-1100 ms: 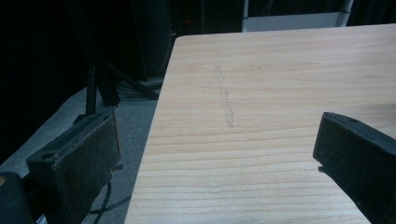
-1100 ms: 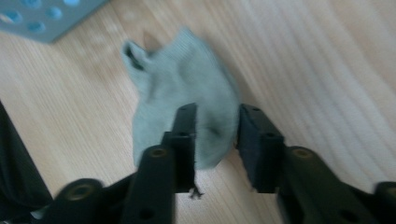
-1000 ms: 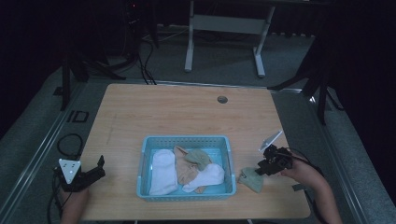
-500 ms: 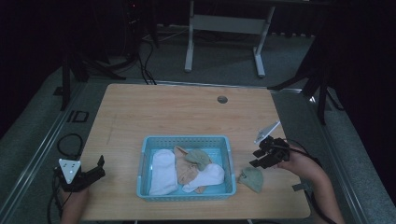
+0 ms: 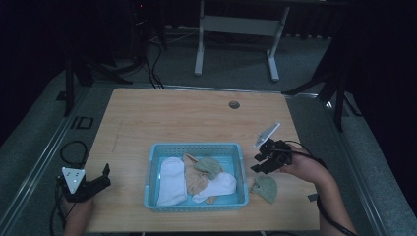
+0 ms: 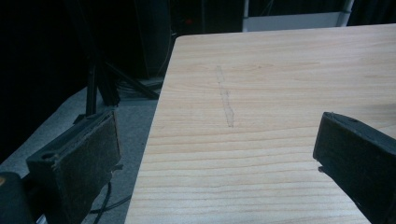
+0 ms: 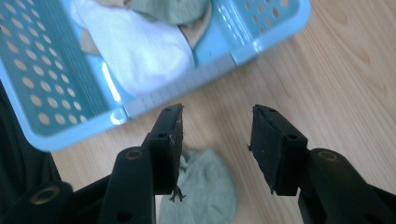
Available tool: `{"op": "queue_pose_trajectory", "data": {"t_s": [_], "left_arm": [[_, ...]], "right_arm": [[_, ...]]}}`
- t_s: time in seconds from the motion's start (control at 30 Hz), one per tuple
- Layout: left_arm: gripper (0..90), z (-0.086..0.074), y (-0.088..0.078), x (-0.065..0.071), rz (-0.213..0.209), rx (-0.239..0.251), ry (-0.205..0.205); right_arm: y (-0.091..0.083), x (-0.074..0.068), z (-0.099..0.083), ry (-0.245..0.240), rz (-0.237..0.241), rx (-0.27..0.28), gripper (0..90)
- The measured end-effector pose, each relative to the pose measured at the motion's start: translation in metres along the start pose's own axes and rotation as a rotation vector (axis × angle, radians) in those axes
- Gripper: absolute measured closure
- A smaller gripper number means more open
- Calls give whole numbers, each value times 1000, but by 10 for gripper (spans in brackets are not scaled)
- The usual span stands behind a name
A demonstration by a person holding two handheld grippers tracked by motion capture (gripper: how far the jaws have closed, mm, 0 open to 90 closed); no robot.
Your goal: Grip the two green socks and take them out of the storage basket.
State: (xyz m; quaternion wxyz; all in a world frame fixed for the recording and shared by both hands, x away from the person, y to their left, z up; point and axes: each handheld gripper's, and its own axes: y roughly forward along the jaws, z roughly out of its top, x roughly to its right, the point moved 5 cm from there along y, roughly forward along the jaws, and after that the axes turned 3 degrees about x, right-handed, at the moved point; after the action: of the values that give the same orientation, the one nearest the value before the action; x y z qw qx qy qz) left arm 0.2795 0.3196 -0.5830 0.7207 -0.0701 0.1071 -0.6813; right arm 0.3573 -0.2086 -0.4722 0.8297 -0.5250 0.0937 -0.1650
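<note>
One green sock (image 5: 266,188) lies flat on the table (image 5: 196,118), just right of the blue basket (image 5: 195,147) at the near right. The right gripper (image 5: 261,161) hangs above it, its jaws having just been opening, with nothing between them; the sock sits below and behind the pads (image 7: 268,140). Inside the basket remain a white sock (image 5: 171,180), a tan one (image 5: 196,181), another green one (image 5: 209,167) and a second white one (image 5: 219,186), so I'd judge the unloading barely begun. The left gripper (image 5: 98,179) rests at the near left edge, jaws wide apart and empty.
</note>
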Motion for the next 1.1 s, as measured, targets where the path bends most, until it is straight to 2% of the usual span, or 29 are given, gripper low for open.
{"op": "queue_pose_trajectory", "data": {"t_s": [0.4,0.63,1.1], "left_arm": [[3,0,0,0,-3,2,1],[3,0,0,0,-5,3,2],[3,0,0,1,-8,3,4]], "right_arm": [[12,-12,31,-63,23,4,536],[25,-18,47,-95,41,1,536],[68,-38,76,-162,99,-50,548]]}}
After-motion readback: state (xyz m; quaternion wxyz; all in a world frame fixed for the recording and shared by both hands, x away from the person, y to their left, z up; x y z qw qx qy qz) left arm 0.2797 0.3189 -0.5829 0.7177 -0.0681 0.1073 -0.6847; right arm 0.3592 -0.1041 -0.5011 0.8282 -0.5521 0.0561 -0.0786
